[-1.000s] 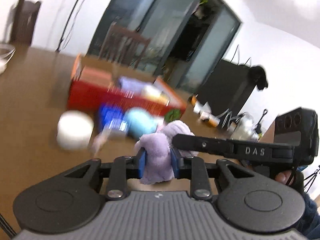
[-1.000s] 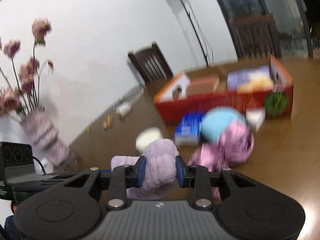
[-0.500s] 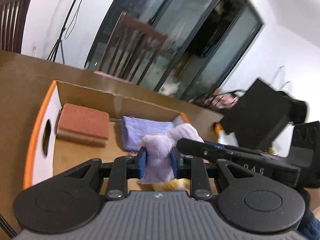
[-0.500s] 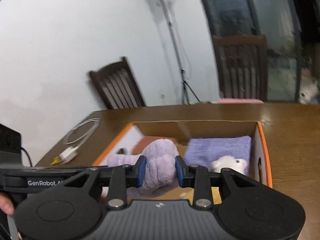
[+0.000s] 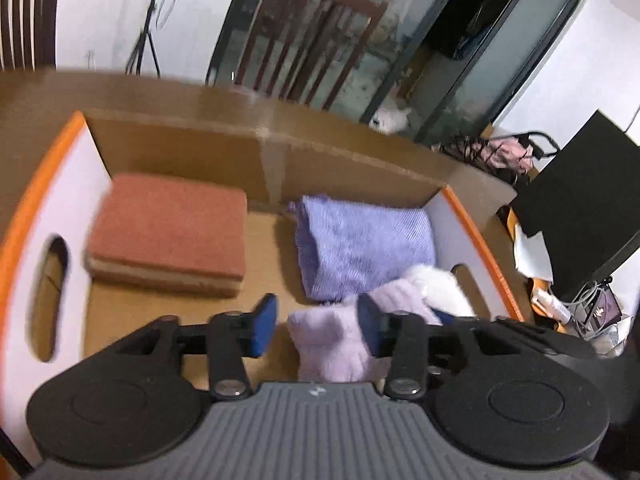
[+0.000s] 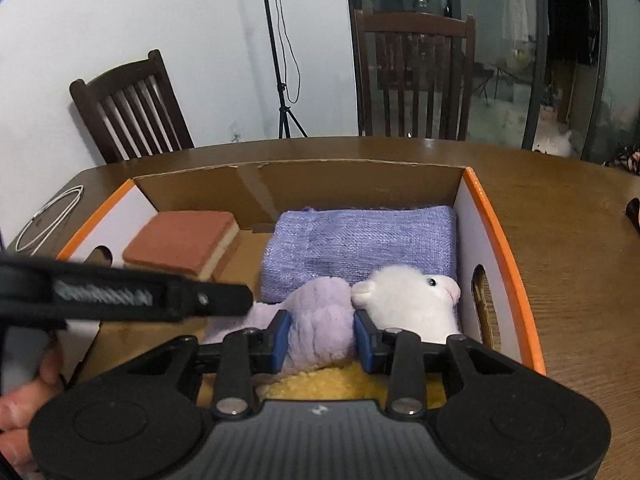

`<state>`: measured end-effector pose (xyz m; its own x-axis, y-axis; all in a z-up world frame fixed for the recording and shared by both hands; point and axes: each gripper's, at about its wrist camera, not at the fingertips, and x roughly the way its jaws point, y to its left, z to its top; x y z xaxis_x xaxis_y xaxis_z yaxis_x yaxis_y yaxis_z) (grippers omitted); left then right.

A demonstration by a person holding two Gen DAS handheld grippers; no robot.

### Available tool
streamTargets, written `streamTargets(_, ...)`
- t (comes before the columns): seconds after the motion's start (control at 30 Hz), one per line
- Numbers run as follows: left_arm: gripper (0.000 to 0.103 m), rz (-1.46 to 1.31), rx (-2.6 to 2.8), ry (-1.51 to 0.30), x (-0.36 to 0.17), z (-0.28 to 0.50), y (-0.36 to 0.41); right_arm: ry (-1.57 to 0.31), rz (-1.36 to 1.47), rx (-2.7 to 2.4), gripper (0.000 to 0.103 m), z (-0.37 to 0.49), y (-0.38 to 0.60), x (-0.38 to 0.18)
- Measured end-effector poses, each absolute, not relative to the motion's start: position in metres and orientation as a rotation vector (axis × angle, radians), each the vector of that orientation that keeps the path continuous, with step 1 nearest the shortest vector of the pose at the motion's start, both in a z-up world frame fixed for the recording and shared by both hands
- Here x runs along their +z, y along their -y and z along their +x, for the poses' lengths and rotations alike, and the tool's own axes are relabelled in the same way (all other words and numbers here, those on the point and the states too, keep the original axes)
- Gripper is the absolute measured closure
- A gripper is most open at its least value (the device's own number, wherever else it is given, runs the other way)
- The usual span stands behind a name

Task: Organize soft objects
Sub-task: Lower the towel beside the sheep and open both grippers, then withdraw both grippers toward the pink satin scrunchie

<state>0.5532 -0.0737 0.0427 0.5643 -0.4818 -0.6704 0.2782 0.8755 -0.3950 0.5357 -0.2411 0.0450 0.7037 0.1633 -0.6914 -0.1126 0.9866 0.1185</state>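
Note:
A lilac plush cloth (image 5: 332, 344) hangs low inside the orange-rimmed cardboard box (image 5: 476, 232), stretched between both grippers. My left gripper (image 5: 316, 330) is opening: its left pad stands clear of the plush and only the right pad touches it. My right gripper (image 6: 320, 340) is starting to open, its blue pads still pressing the lilac plush cloth (image 6: 320, 328). In the box (image 6: 496, 248) lie a folded purple knit cloth (image 6: 356, 240), a white plush animal (image 6: 408, 296), a red-brown sponge (image 6: 180, 240) and a yellow soft item (image 6: 340, 386).
The box sits on a brown wooden table (image 6: 560, 220) with two dark chairs (image 6: 416, 76) behind it. A white cable (image 6: 52, 216) lies at the left edge. A black bag (image 5: 580, 200) and clutter stand to the right. A hand (image 6: 24, 400) holds the left tool.
Both grippers carried the lilac plush from above the loose items on the table to over and down into the box. The left jaws have widened off the plush.

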Motion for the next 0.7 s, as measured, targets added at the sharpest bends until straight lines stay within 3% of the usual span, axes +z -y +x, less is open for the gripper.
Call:
streamTargets(0.1,0.049,-0.212,-0.462,-0.806,0.065,0.534,0.070,-0.782,0.060,0.157,0.067,0.538,0.243,0.041)
streamTargets(0.13,0.045,-0.195,-0.465,-0.789,0.073,0.525,0.066,-0.787,0.068,0.160,0.059,0.539,0.247,0.045)
streamTargets(0.17,0.041,-0.178,-0.464,-0.773,0.080,0.518,0.065,-0.784,0.089,0.173,0.044,0.536,0.250,0.052)
streamTargets(0.23,0.038,-0.142,-0.457,-0.731,0.094,0.500,0.060,-0.740,0.121,0.181,0.032,0.525,0.253,0.067)
streamTargets(0.43,0.029,-0.077,-0.472,-0.655,0.126,0.436,0.033,-0.554,0.086,0.153,0.031,0.465,0.266,0.133)
streamTargets(0.57,0.019,0.002,-0.425,-0.544,0.139,0.383,0.021,-0.449,0.078,0.165,0.020,0.410,0.280,0.166)
streamTargets(0.7,0.013,0.046,-0.412,-0.473,0.143,0.343,0.018,-0.405,0.086,0.209,0.016,0.368,0.283,0.175)
